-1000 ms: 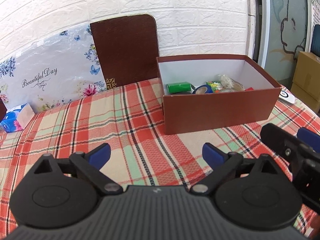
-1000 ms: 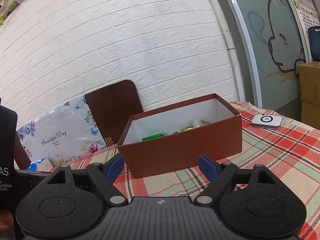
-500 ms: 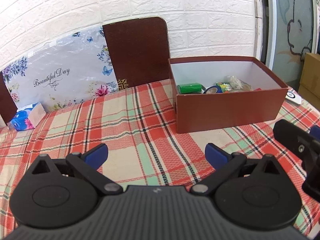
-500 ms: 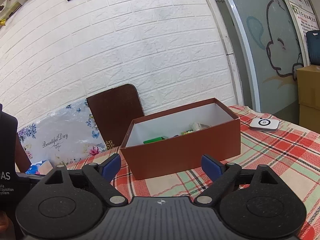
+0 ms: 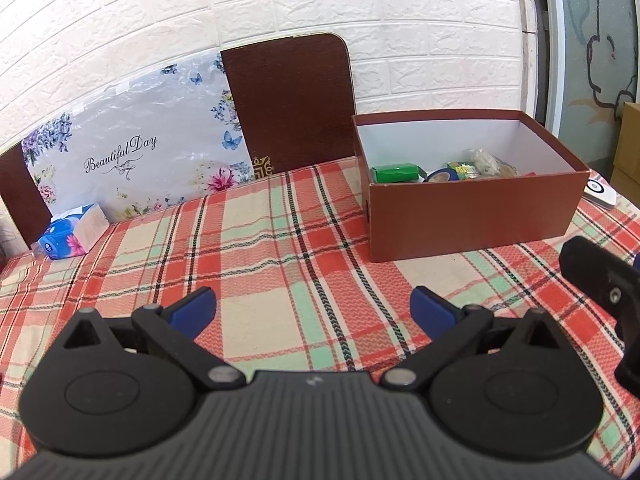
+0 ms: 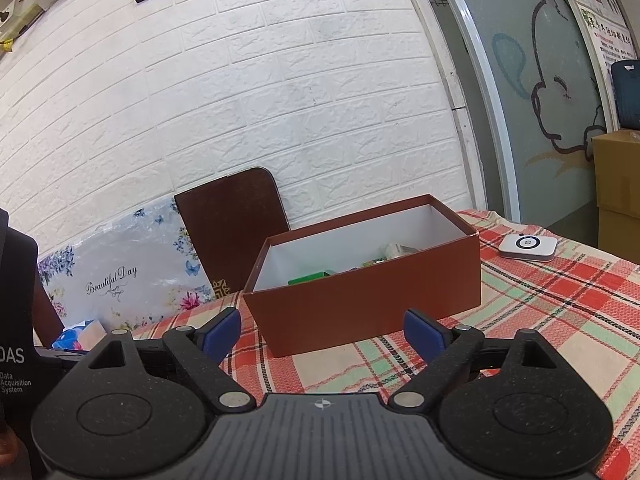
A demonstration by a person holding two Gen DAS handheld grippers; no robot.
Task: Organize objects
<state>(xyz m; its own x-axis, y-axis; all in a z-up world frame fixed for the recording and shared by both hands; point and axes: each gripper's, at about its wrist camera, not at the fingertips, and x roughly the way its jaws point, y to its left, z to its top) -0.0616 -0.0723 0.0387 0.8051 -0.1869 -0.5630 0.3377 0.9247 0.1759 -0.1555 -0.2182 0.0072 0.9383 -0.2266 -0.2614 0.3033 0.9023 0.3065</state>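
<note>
A brown open box [image 5: 472,216] [image 6: 368,304] stands on the plaid tablecloth. Inside it lie a green packet [image 5: 394,172], a blue tape roll [image 5: 442,176], a small green-yellow packet [image 5: 466,170] and a clear bag [image 5: 486,160]. My left gripper [image 5: 312,308] is open and empty, low over the cloth, short of the box. My right gripper [image 6: 322,330] is open and empty, in front of the box. Part of the right gripper shows at the right edge of the left wrist view [image 5: 600,280].
A tissue pack [image 5: 74,232] lies at the far left. A floral "Beautiful Day" board [image 5: 132,148] and a dark brown board [image 5: 292,104] lean on the white brick wall. A white round-button device [image 6: 528,246] lies right of the box. Cardboard boxes [image 6: 620,172] stand beyond the table.
Both grippers have drawn back and risen slightly from the box, so it looks smaller and farther. Both stay open and empty.
</note>
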